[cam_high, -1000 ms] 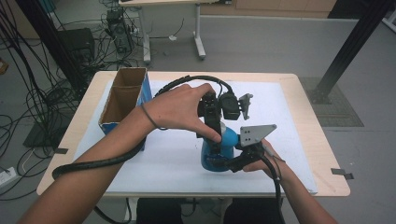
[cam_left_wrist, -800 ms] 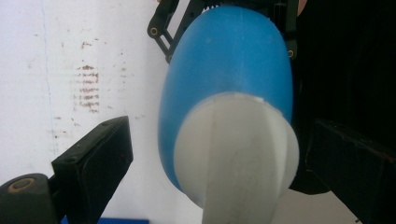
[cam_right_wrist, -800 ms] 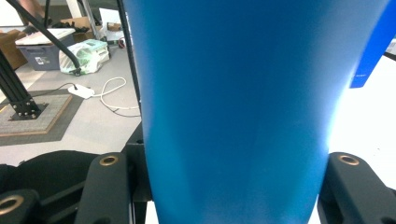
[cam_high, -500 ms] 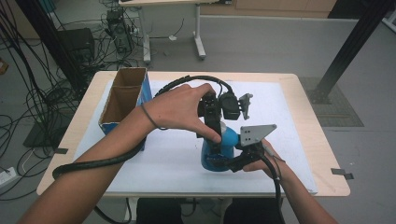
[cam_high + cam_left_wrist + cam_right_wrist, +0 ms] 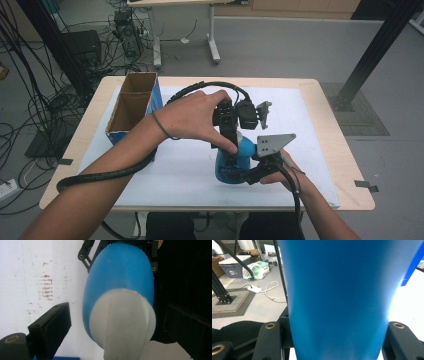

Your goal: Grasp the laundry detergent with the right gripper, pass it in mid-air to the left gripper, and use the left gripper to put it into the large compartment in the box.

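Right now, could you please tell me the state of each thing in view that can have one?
Blue bottle: upright on the table, white cap on.
Right gripper: shut on the blue bottle's body.
Left gripper: open, jaws either side of the white cap.
Cardboard box: open at the top.

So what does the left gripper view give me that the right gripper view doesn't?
Left gripper view: the bottle's white cap between the left hand-held gripper's open jaws, which stand clear of it, plus the stained white table cover. Right gripper view: the right hand-held gripper shut on the bottle's body, with a floor and a white cable behind. Both: the blue bottle, close up.
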`<control>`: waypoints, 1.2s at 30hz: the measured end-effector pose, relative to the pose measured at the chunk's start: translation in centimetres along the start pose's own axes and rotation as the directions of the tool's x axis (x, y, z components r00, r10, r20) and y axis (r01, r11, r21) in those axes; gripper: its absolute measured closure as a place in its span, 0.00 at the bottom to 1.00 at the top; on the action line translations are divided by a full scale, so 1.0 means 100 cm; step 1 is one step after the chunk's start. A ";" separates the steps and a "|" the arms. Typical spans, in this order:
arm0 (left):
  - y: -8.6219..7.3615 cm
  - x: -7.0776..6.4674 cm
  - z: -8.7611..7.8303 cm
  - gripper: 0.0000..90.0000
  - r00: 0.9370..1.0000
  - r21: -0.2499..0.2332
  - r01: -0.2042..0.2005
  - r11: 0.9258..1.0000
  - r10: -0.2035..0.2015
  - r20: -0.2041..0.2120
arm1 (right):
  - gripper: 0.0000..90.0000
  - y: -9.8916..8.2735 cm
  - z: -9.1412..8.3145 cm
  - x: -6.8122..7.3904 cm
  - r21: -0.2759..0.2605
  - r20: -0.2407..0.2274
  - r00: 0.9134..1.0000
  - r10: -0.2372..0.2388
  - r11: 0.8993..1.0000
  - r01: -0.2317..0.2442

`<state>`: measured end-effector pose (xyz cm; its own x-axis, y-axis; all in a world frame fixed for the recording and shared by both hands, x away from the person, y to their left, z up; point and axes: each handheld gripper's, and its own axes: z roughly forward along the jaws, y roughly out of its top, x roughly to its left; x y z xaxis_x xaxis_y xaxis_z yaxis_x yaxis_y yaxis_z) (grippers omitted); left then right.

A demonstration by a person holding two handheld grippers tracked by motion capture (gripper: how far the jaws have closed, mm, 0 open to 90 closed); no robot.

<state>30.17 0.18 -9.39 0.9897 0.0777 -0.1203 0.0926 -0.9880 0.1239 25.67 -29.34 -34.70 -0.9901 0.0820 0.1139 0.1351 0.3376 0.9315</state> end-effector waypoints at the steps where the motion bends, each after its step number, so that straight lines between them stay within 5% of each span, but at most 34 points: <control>1: 0.000 0.000 0.000 0.09 1.000 -0.001 -0.002 1.000 0.002 0.000 | 0.47 0.000 0.000 0.000 0.000 -0.001 1.000 0.000 1.000 0.000; 36: 0.022 -0.010 0.011 0.22 0.998 0.063 -0.046 0.997 0.048 -0.037 | 0.47 0.003 0.000 0.000 0.008 -0.010 1.000 -0.017 1.000 0.017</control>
<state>29.28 -2.26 -10.13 0.9964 0.0347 -0.0777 0.0400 -0.9970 0.0670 25.74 -29.23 -34.41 -0.9925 0.0673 0.1017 0.1188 0.3464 0.9305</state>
